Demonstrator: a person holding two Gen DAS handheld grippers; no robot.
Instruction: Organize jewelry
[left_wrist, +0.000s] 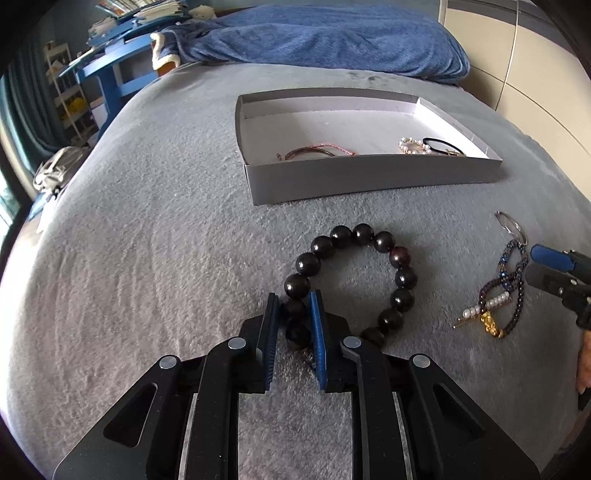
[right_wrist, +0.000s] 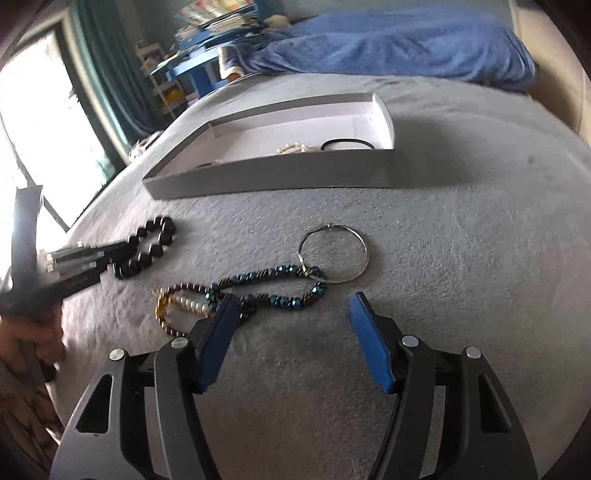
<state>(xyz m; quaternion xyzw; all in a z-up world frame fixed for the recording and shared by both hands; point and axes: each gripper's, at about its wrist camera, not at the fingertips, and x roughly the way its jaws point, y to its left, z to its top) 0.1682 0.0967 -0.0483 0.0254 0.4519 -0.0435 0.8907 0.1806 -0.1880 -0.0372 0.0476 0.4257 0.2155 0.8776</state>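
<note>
Your left gripper pinches the bead bracelet; your right gripper stands half-open, empty, chains just ahead.

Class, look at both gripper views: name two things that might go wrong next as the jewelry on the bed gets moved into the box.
1. The left gripper pinches only one or two beads of the dark bead bracelet; round beads might slip out when lifted.
2. The blue bead strand, pearl piece and metal ring lie tangled; the open right gripper may drag all of them together.
</note>
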